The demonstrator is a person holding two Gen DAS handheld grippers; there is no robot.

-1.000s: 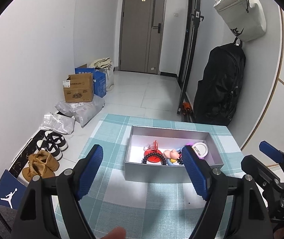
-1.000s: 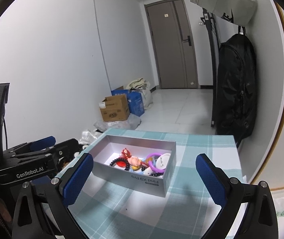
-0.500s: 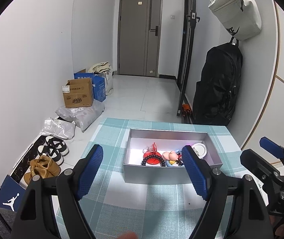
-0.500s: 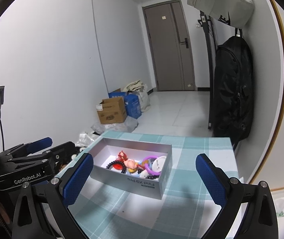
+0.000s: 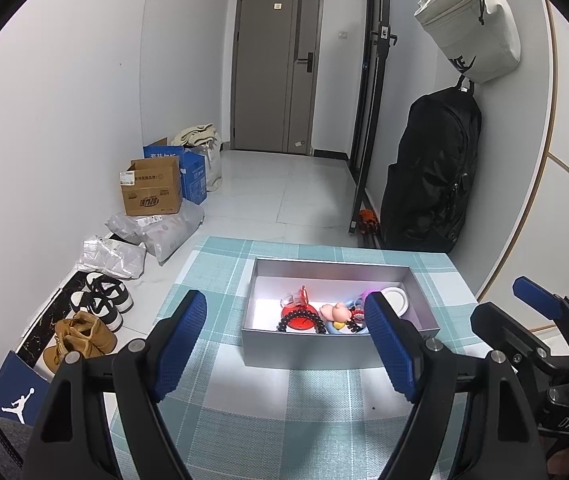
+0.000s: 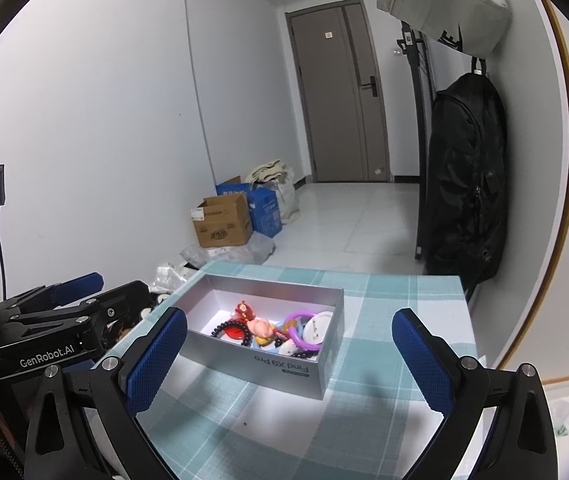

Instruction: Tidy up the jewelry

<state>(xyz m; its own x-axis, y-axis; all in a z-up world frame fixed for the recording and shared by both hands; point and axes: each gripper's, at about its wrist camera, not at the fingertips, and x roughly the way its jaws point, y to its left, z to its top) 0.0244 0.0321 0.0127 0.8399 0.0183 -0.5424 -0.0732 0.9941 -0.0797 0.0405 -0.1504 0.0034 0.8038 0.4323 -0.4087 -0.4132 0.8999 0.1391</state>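
Observation:
A silver open box (image 5: 338,350) sits on a teal checked tablecloth (image 5: 268,412); it also shows in the right wrist view (image 6: 268,364). Inside lie a dark bead bracelet (image 5: 300,318), a red disc (image 5: 298,312), a pink figure (image 5: 336,312), a purple ring (image 6: 300,332) and a white round case (image 5: 394,296). My left gripper (image 5: 284,346) is open and empty, in front of the box. My right gripper (image 6: 288,364) is open and empty, also short of the box, to its right.
The table's left edge drops to a floor with shoes (image 5: 84,332), plastic bags (image 5: 156,232) and cardboard boxes (image 5: 152,192). A black backpack (image 5: 432,176) hangs on the right wall. A door (image 5: 276,68) stands at the far end.
Both grippers have drawn back and risen slightly from the box, which now looks a little farther away. Both stay open and empty.

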